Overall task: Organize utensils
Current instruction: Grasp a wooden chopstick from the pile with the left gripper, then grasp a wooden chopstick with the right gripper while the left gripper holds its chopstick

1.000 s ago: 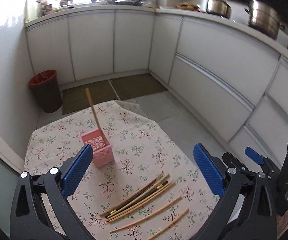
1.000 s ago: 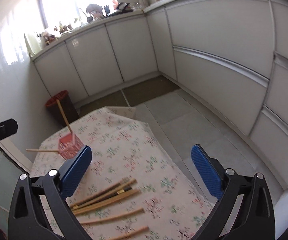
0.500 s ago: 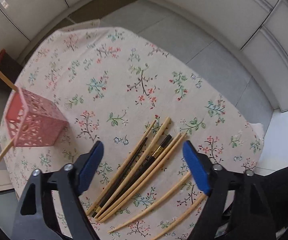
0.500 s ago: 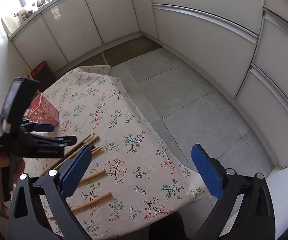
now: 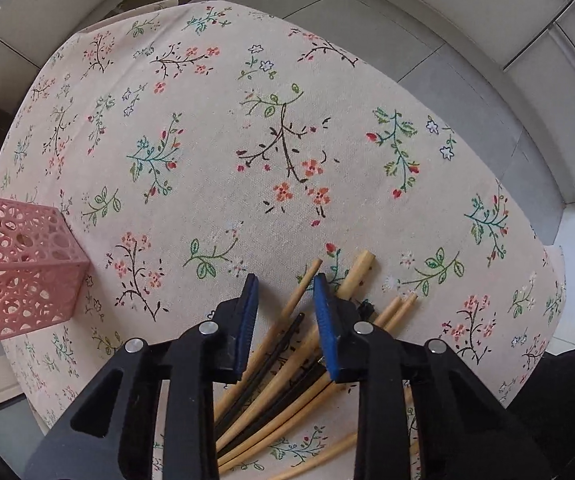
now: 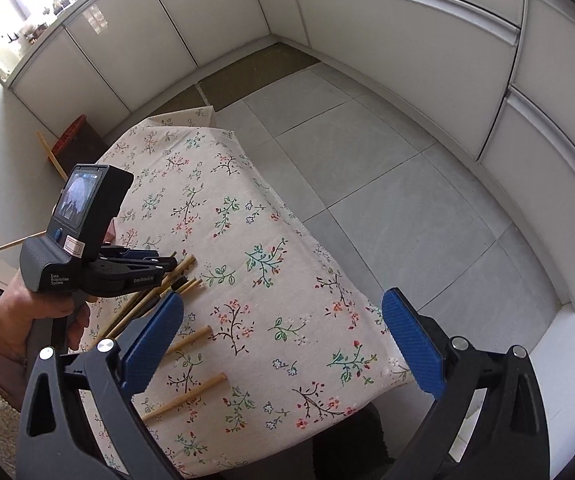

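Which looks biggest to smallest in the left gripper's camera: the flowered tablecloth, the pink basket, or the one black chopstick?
1. Flowered tablecloth: fills most of the view.
2. Pink basket: partly cut off at the edge.
3. Black chopstick: long but very thin, partly hidden by the left gripper.

Bamboo & black chopsticks (image 5: 287, 364) lie fanned on floral cloth; pink perforated holder (image 5: 19, 276) upright at left w/ sticks inside.
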`<state>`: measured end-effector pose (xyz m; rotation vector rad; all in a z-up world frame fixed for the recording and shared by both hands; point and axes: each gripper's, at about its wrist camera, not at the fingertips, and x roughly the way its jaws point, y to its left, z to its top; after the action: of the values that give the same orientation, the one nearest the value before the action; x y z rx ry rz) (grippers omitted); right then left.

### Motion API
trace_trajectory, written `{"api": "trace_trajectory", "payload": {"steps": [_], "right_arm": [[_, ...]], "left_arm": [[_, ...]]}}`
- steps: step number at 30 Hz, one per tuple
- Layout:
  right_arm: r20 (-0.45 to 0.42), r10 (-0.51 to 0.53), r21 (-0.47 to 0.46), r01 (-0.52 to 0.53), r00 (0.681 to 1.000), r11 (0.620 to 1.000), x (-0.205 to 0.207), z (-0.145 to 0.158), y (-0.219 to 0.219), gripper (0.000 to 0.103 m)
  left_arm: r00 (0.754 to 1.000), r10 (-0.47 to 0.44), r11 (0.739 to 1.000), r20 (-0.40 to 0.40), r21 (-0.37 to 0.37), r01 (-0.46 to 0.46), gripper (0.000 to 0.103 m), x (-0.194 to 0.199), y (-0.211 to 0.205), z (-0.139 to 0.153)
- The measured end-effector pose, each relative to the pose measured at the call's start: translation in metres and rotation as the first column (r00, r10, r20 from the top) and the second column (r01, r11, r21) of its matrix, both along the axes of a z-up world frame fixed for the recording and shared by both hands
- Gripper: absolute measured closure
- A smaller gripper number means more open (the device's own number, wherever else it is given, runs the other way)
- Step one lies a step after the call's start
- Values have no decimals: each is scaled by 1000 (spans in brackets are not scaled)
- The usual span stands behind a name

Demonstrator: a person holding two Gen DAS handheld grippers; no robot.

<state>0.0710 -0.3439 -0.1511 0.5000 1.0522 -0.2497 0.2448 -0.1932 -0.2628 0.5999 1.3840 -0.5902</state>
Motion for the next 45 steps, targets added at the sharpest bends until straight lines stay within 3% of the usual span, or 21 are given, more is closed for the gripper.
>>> {"api": "trace_trajectory", "payload": {"steps": [2,7,12,14,19,22,23,26,29,31,33,36,40,45], "right_arm": [[-14,-1,35,1,1000,999,0,-3,3,6],[-81,4,153,9,997,988,0,-17,19,6],[-180,-12,257,59,984,965,-5,-40,38,7],[-220,-10,253,67,975,965,-6,-50,54,10],[-337,-49,176,114,940,978,-3,-78,94,35],[-416,-127,180,219,901,959,-1,-101,102,46],[-433,-155,173,251,888,952,-1,-106,105,45],[-418,-197,110,265,887,958,3,-102,124,48],[-412,-222,28,255,884,966,8,-101,144,58],[-386,-219,-15,232,896,973,7,-98,154,81],[-359,-182,-15,189,916,982,8,-96,161,92],[-267,-119,51,137,956,989,10,-90,164,95],[-76,-14,30,17,997,999,6,-47,170,95],[151,111,-15,-110,982,994,0,19,165,95]], "left_arm": [[1000,7,1000,9,-29,-7,91,1,5,1],[994,24,999,111,-38,-20,94,1,24,18],[974,28,997,223,-76,-11,96,-22,48,62],[965,32,995,262,-97,-6,98,-38,59,82],[933,104,983,345,-177,-45,99,-67,107,133],[919,144,975,367,-214,-67,99,-77,122,151],[913,154,973,377,-217,-74,99,-81,130,157],[904,175,967,391,-241,-83,99,-87,149,169],[896,196,959,399,-267,-91,99,-85,158,173],[892,201,955,404,-284,-87,99,-88,162,178],[889,202,953,411,-293,-80,99,-92,164,183],[881,222,945,417,-316,-88,99,-97,169,191],[869,273,919,412,-380,-108,99,-106,178,205],[848,337,872,410,-475,-117,99,-127,184,229]]}}
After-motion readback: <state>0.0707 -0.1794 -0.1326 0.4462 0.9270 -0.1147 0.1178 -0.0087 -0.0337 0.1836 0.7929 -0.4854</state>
